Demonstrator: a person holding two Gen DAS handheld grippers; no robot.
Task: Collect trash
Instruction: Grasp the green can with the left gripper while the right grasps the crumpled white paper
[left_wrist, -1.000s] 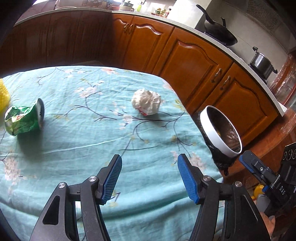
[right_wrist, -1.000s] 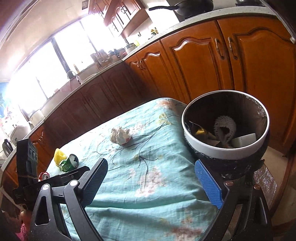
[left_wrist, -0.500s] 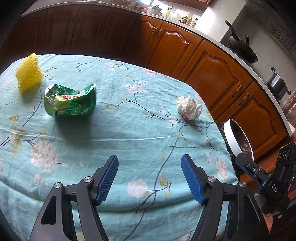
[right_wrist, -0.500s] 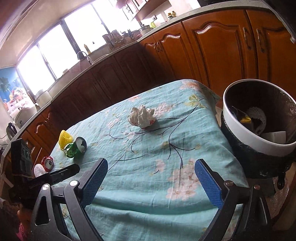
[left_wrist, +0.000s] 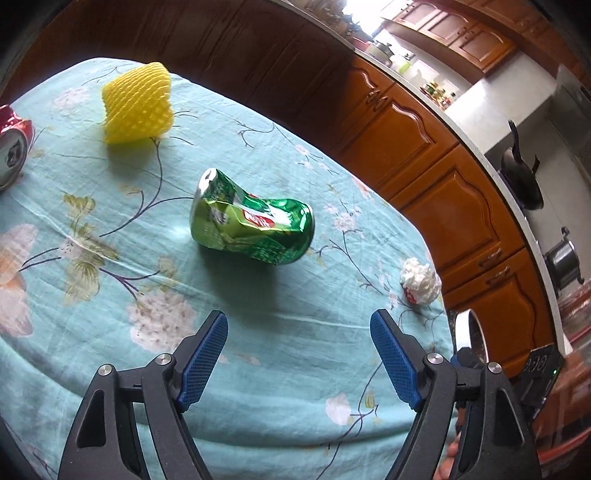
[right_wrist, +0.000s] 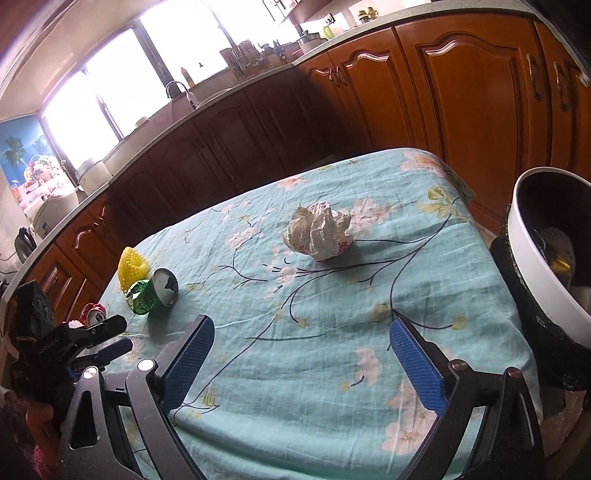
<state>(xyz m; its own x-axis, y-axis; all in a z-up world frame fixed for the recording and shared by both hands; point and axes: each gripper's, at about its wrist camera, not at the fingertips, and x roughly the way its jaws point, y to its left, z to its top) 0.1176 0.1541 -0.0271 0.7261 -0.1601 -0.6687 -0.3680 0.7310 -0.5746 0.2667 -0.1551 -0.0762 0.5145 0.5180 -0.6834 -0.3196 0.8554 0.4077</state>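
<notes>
A crushed green can (left_wrist: 253, 225) lies on its side on the teal flowered tablecloth (left_wrist: 258, 387), a short way ahead of my left gripper (left_wrist: 297, 332). Its jaws are opening and nothing is between them. A yellow foam net (left_wrist: 137, 102) sits beyond the can, and a red can (left_wrist: 13, 146) lies at the left edge. A crumpled white paper ball (right_wrist: 319, 230) rests mid-table, well ahead of my right gripper (right_wrist: 301, 339), which stands open and empty. The green can (right_wrist: 153, 291), the yellow net (right_wrist: 133, 266) and the left gripper (right_wrist: 107, 336) show at the left of the right wrist view.
A white-rimmed trash bin (right_wrist: 543, 295) lined with a black bag stands off the table's right edge, with trash inside; its rim (left_wrist: 463, 328) shows in the left wrist view. Wooden kitchen cabinets (right_wrist: 461, 96) run behind the table. The paper ball (left_wrist: 421, 280) lies near the table's right edge.
My left gripper swung left across the table; the green can came from the left edge to straight ahead, and its jaws widened. The right view drifted left, so the bin slid to the right edge.
</notes>
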